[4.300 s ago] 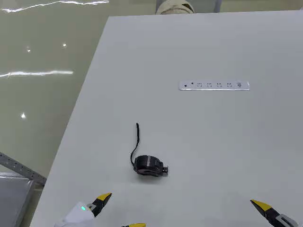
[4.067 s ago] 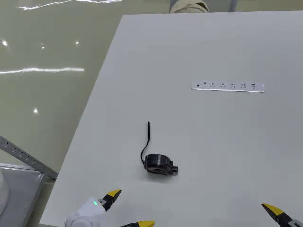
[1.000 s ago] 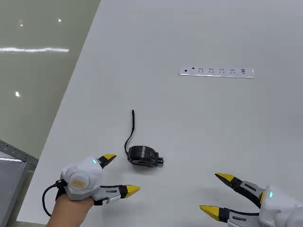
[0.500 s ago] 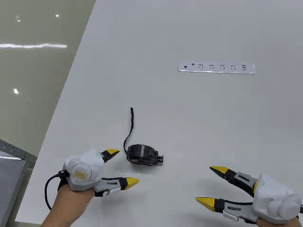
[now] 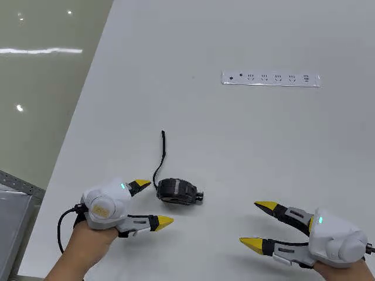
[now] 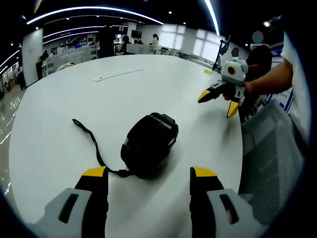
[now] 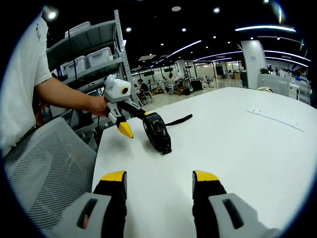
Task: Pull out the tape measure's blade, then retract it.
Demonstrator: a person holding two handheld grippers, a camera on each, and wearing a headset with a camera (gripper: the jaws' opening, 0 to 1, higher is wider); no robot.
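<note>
A black tape measure (image 5: 177, 191) lies on the white table (image 5: 246, 140), its black wrist strap (image 5: 160, 157) trailing away from it. My left gripper (image 5: 147, 202) stands open just left of the case, its yellow tips close to it without touching. In the left gripper view the tape measure (image 6: 150, 144) sits just ahead of the open left gripper (image 6: 149, 173). My right gripper (image 5: 255, 223) is open, well to the right of the case. The right gripper view has the tape measure (image 7: 157, 131) ahead of the open right gripper (image 7: 158, 176), with its blade end facing it.
A white power strip (image 5: 270, 78) lies flat farther back on the table. The table's left edge (image 5: 70, 134) runs close beside my left hand, with glossy floor beyond. Shelving and a mesh chair (image 7: 44, 168) stand behind the left hand in the right gripper view.
Both grippers have come up into the picture and closed in on the tape measure, the left one nearest. The tape measure has not moved on the table.
</note>
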